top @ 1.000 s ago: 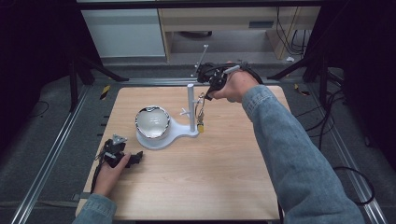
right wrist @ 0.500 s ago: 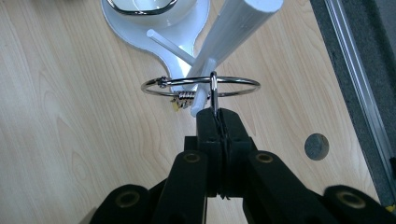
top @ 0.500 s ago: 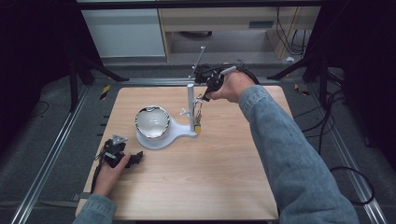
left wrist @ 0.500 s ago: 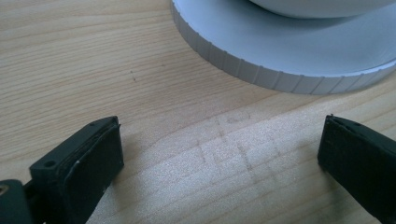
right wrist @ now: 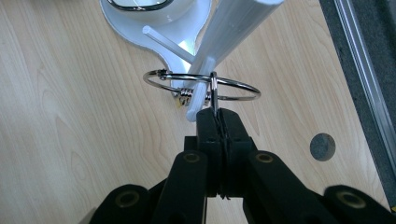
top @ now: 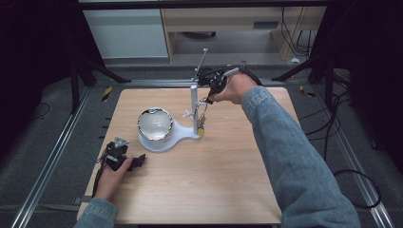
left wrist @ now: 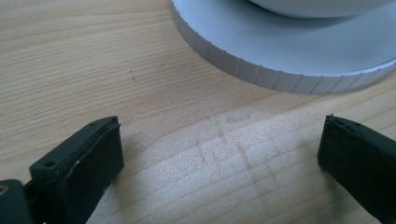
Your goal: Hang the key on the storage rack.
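A white stand (top: pixel 183 136) sits mid-table, with a shiny metal bowl (top: pixel 155 124) on its round base and an upright post (top: pixel 194 107) with short pegs. My right gripper (top: pixel 207 98) is at the post's upper end. In the right gripper view it (right wrist: pixel 218 116) is shut on a small link of a large metal key ring (right wrist: pixel 233 84). That ring lies around a white peg (right wrist: pixel 198 100) of the post (right wrist: pixel 233 32). My left gripper (top: pixel 135 161) rests on the wood at the front left, open (left wrist: pixel 219 149) and holding nothing, facing the base rim (left wrist: pixel 280 70).
The wooden table (top: pixel 214 180) has bare room in front and to the right of the stand. A round hole (right wrist: pixel 322 146) sits in the tabletop near its right edge. Metal rails (top: pixel 52 156) run along both sides, and cabinets stand behind.
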